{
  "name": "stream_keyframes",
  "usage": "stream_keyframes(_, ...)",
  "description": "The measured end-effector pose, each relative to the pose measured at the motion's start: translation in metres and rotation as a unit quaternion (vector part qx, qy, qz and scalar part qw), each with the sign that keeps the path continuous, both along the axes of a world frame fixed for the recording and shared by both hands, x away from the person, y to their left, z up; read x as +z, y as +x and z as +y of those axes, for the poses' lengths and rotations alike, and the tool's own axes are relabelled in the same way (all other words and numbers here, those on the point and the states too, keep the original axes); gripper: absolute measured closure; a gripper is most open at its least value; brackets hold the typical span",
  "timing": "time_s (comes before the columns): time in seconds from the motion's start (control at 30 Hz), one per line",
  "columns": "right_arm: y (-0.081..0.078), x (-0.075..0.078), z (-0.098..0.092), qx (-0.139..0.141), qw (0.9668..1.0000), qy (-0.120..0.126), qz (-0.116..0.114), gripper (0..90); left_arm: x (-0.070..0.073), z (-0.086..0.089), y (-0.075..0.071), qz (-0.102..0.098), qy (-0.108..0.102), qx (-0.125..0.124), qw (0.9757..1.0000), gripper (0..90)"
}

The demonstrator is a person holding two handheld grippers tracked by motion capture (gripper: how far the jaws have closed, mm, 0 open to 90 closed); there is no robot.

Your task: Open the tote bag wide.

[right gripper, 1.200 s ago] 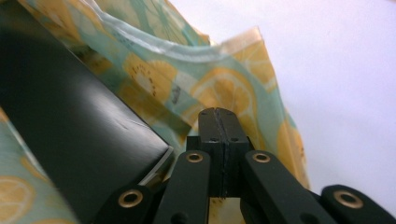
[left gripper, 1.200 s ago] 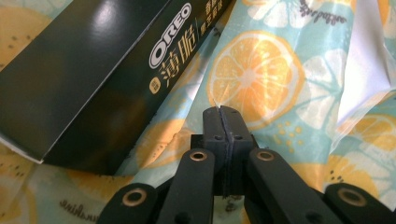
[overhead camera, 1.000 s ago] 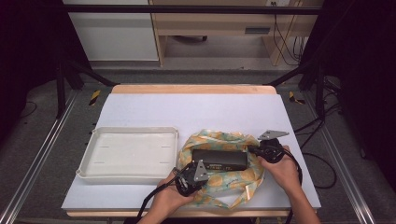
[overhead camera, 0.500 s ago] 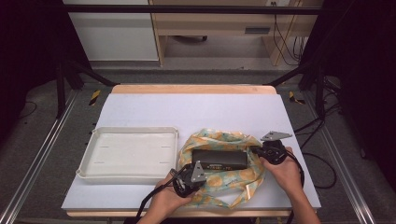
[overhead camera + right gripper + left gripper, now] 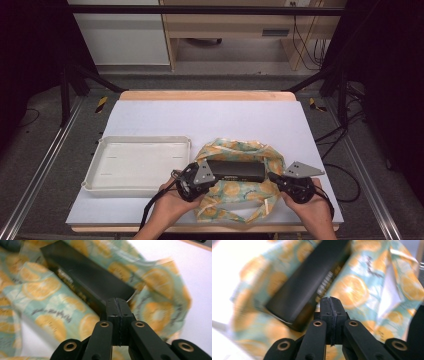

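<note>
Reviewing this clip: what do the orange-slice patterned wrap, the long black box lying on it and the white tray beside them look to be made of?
Orange-slice patterned wrap: likely thin cloth, matte; it folds and rumples softly at the edges.
Long black box: probably cardboard or plastic with a satin finish; sharp edges, a faint sheen and small pale print show in the left gripper view.
White tray: apparently moulded plastic, smooth, with rounded corners and a raised rim.

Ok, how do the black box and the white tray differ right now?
The black box is dark, closed and narrow; the white tray is pale, open-topped and wider. The box lies on the orange-print cloth between both grippers; the tray sits directly on the table, left of the cloth. Both lie flat.
</note>
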State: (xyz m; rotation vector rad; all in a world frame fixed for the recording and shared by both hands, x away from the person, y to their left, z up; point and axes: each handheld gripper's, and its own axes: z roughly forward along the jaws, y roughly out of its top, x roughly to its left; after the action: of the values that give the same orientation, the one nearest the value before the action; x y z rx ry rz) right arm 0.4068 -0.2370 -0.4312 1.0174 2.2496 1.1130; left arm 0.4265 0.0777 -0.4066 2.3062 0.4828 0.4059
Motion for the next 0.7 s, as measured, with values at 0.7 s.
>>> stream_keyframes(0.7,-0.012,-0.026,0.015,0.028,0.9995,0.012,0.011,90.0,0.010,0.012,0.059,0.010,-0.024,0.056,0.9981,90.0)
